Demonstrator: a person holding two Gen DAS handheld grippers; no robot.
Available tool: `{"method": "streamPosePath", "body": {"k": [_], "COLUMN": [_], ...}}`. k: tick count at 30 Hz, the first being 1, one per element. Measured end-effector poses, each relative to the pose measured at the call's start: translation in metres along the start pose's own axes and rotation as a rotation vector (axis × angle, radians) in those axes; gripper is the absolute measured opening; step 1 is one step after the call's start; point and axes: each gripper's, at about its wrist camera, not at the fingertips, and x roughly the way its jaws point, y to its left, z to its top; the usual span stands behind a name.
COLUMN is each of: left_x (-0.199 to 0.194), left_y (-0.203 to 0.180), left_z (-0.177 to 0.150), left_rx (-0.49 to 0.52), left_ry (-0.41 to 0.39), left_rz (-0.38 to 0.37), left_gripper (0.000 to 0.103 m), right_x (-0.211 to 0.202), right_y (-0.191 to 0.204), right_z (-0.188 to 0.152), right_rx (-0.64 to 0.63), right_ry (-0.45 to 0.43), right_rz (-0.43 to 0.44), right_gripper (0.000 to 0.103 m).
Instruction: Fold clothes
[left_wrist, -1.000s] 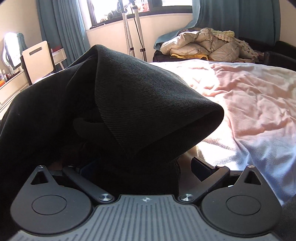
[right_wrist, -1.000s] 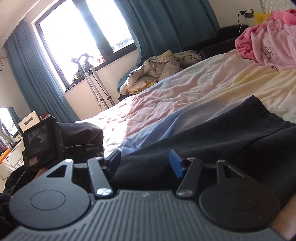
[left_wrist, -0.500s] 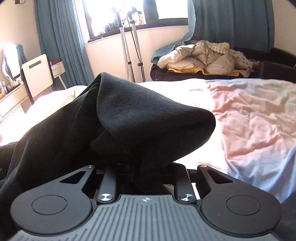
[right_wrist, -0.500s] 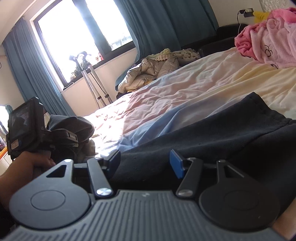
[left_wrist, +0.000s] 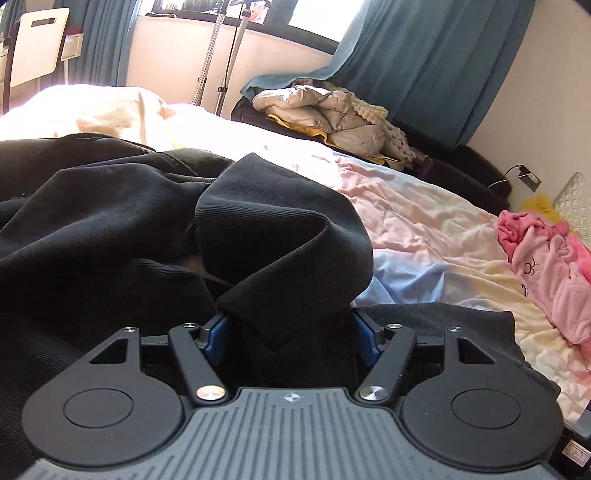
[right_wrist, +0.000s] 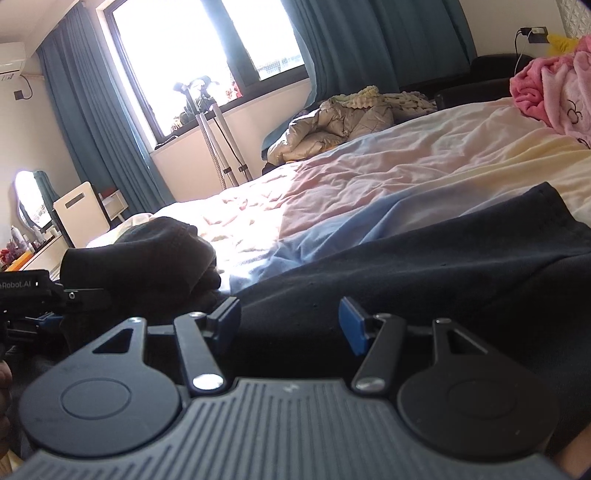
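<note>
Left claw: angled downward, jaws parted and just opening wider, a fold of black garment lying between its blue pads. Right claw: tilted gently downward, jaws standing apart over dark cloth, pads gripping nothing.

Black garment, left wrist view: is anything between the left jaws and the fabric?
Nothing visible. A bunched fold of the black garment already sits between the jaws of the left gripper, which have just been opening. Only bare bedsheet lies beyond it.
</note>
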Motion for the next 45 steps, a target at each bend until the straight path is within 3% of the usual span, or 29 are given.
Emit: {"method": "streamPosePath", "body": {"k": [4, 8, 11, 15, 17, 25, 29, 31, 38, 41, 44, 45], "left_x": [-0.043, -0.061, -0.059, -0.052, -0.046, -0.043, -0.048, -0.05, -0.049, -0.049, -0.046, -0.045], "left_y": [0.014, 0.024, 0.033, 0.043, 0.048, 0.088, 0.095, 0.094, 0.093, 0.096, 0.099, 0.1], "left_z": [0.002, -0.005, -0.004, -0.003, -0.003, 0.007, 0.011, 0.011, 0.009, 0.008, 0.007, 0.007], "left_rx": [0.021, 0.052, 0.047, 0.054, 0.049, -0.086, -0.092, -0.08, -0.07, -0.08, -0.095, -0.103], "left_ry": [-0.079, -0.09, -0.078, -0.063, -0.053, -0.04, -0.065, -0.069, -0.055, -0.054, -0.046, -0.042], "left_rz": [0.104, 0.146, 0.158, 0.149, 0.146, 0.13, 0.137, 0.132, 0.114, 0.12, 0.129, 0.129], "left_gripper": [0.092, 0.093, 0.093, 0.093, 0.093, 0.093, 0.093, 0.093, 0.093, 0.093, 0.093, 0.093], "right_x": [0.003, 0.002, 0.006, 0.011, 0.011, 0.013, -0.001, -0.007, 0.034, 0.061, 0.083, 0.086], "right_y": [0.014, 0.051, 0.072, 0.094, 0.099, 0.124, 0.127, 0.135, 0.143, 0.149, 0.149, 0.148], "right_z": [-0.007, -0.026, -0.043, -0.05, -0.045, -0.042, -0.039, -0.042, -0.042, -0.039, -0.031, -0.028], "right_rx": [-0.015, -0.249, -0.329, -0.435, -0.43, -0.55, -0.516, -0.547, -0.438, -0.452, -0.473, -0.499], "right_ry": [0.033, 0.039, 0.095, 0.1, 0.096, 0.103, 0.107, 0.081, 0.112, 0.142, 0.168, 0.178], "right_rz": [0.103, 0.182, 0.238, 0.2, 0.195, 0.193, 0.252, 0.235, 0.139, 0.081, 0.006, -0.025], "right_gripper": [0.06, 0.062, 0.063, 0.064, 0.064, 0.065, 0.072, 0.084, 0.084, 0.079, 0.05, 0.035]}}
